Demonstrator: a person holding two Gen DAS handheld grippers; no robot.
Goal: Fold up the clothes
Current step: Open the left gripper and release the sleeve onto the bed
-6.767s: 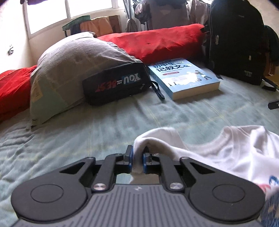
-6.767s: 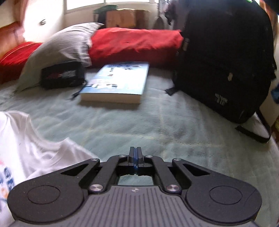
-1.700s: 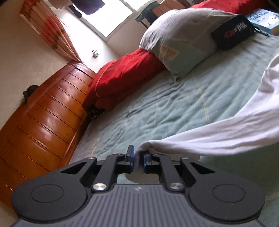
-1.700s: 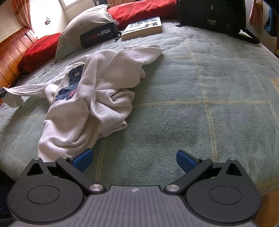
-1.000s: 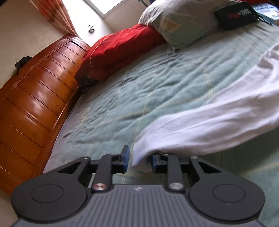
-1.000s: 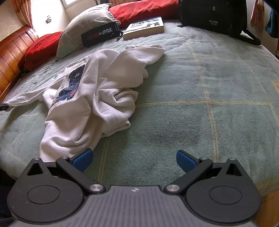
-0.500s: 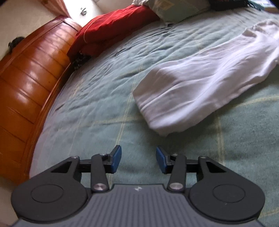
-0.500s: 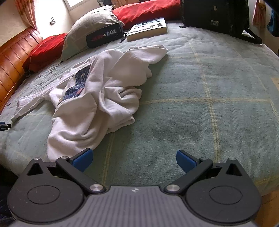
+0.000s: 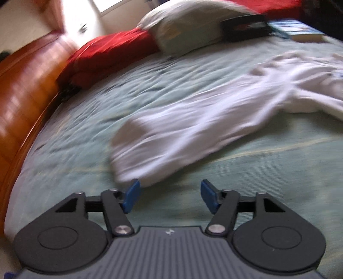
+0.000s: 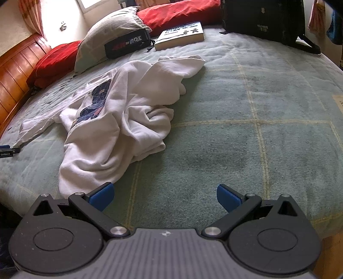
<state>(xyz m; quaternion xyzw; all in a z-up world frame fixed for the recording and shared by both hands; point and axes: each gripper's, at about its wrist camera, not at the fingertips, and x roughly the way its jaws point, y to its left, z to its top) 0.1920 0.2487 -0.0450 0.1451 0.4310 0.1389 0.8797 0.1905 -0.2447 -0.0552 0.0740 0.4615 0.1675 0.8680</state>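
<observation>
A white sweatshirt (image 10: 120,113) with a blue print lies crumpled on the green bedspread (image 10: 246,128). One sleeve (image 9: 182,133) stretches out flat toward the left, its cuff just ahead of my left gripper (image 9: 169,196). That gripper's jaws are opening, with only bedspread between them; the cuff lies close by its left fingertip (image 9: 131,195). My right gripper (image 10: 164,196) hangs wide open over the bed's near edge, right of the sweatshirt's hem, holding nothing. The left gripper's tip (image 10: 8,150) shows at the far left of the right wrist view.
At the head of the bed lie a grey pillow (image 10: 111,32), red cushions (image 10: 178,12), a black pouch (image 10: 126,46), a book (image 10: 180,35) and a black backpack (image 10: 263,19). A wooden bed frame (image 9: 23,90) runs along the left.
My left gripper let go of the sleeve cuff, opened wider and backed away, leaving the sleeve flat on the bed. The right gripper stayed open and still.
</observation>
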